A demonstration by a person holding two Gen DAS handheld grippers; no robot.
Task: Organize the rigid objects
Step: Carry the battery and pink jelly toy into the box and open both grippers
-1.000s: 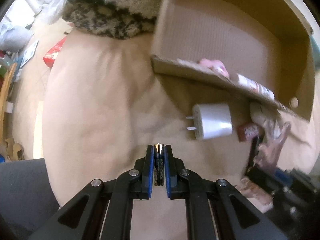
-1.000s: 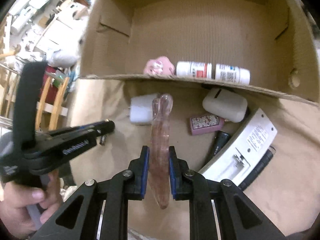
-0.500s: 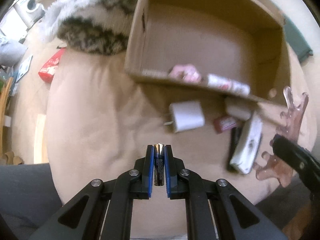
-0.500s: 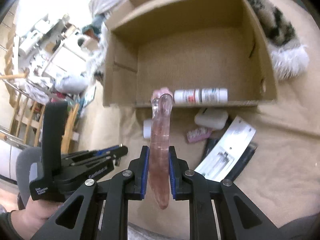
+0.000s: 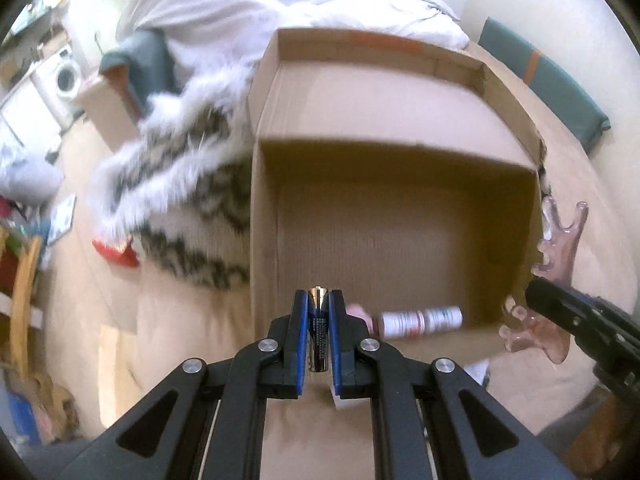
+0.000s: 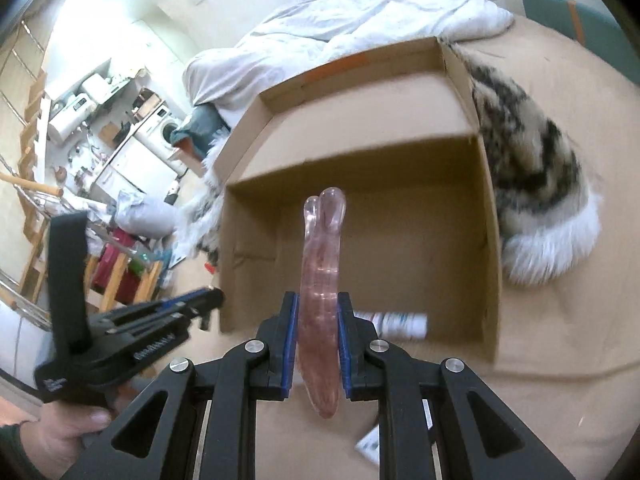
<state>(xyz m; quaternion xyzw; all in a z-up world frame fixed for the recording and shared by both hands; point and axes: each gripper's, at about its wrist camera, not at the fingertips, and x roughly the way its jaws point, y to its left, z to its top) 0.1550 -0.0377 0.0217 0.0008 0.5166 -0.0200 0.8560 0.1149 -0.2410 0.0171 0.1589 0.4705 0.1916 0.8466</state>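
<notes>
An open cardboard box (image 5: 400, 148) (image 6: 360, 160) sits on the beige bed cover. Inside, at its near wall, lie a white labelled bottle (image 5: 420, 322) (image 6: 400, 323) and a pink item (image 5: 360, 314). My left gripper (image 5: 319, 312) is shut on a battery (image 5: 319, 336) and is held above the box's near edge; it also shows in the right wrist view (image 6: 200, 304). My right gripper (image 6: 318, 320) is shut on a clear pink hair claw clip (image 6: 322, 280), also above the near edge; the clip shows at the right of the left wrist view (image 5: 556, 264).
A furry black-and-white patterned garment (image 5: 172, 200) (image 6: 532, 184) lies against the box. A white duvet (image 6: 340, 20) is piled behind it. A white flat object (image 6: 370, 446) lies on the cover below my right gripper. Household clutter and a washing machine (image 6: 164, 128) stand far left.
Both grippers have risen and moved forward toward the box with their objects held. The charger, remote and other items in front of the box have dropped out of view.
</notes>
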